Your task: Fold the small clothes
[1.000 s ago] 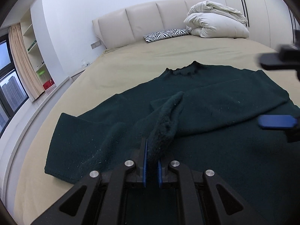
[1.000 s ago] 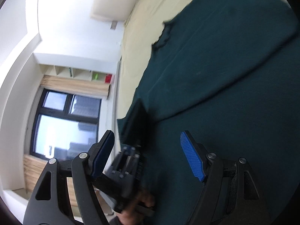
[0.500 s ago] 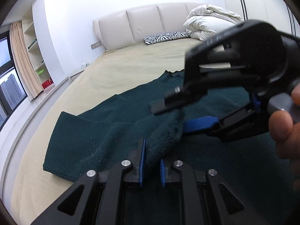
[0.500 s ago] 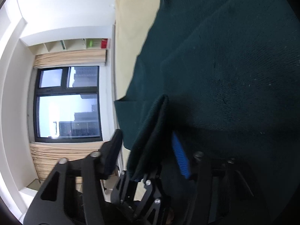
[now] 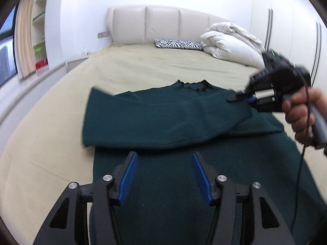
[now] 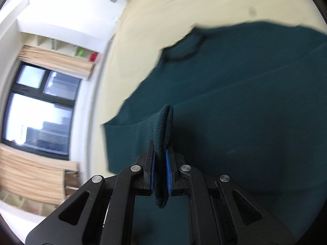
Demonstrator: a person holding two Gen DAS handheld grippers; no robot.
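Observation:
A dark green sweater (image 5: 163, 183) lies flat on the beige bed (image 5: 51, 143), collar (image 5: 192, 85) toward the headboard. Its left sleeve (image 5: 153, 122) is folded across the chest. My left gripper (image 5: 163, 175) is open and empty, just above the sweater's lower body. My right gripper (image 5: 243, 99) is at the right, over the sweater's right shoulder, shut on the sleeve cuff (image 6: 163, 134). In the right wrist view my right gripper (image 6: 161, 171) pinches the cuff between its blue pads (image 6: 168, 173), and the sweater (image 6: 245, 112) spreads beyond.
A folded white duvet (image 5: 231, 45) and a zebra pillow (image 5: 177, 43) sit by the padded headboard (image 5: 159, 24). A window (image 6: 38, 110) with curtains and shelves (image 5: 38, 30) are to the left of the bed.
The sleeve cuff passed from my left gripper to my right. My left gripper opened and drew back. My right gripper closed on the cuff and carried the sleeve rightward across the chest.

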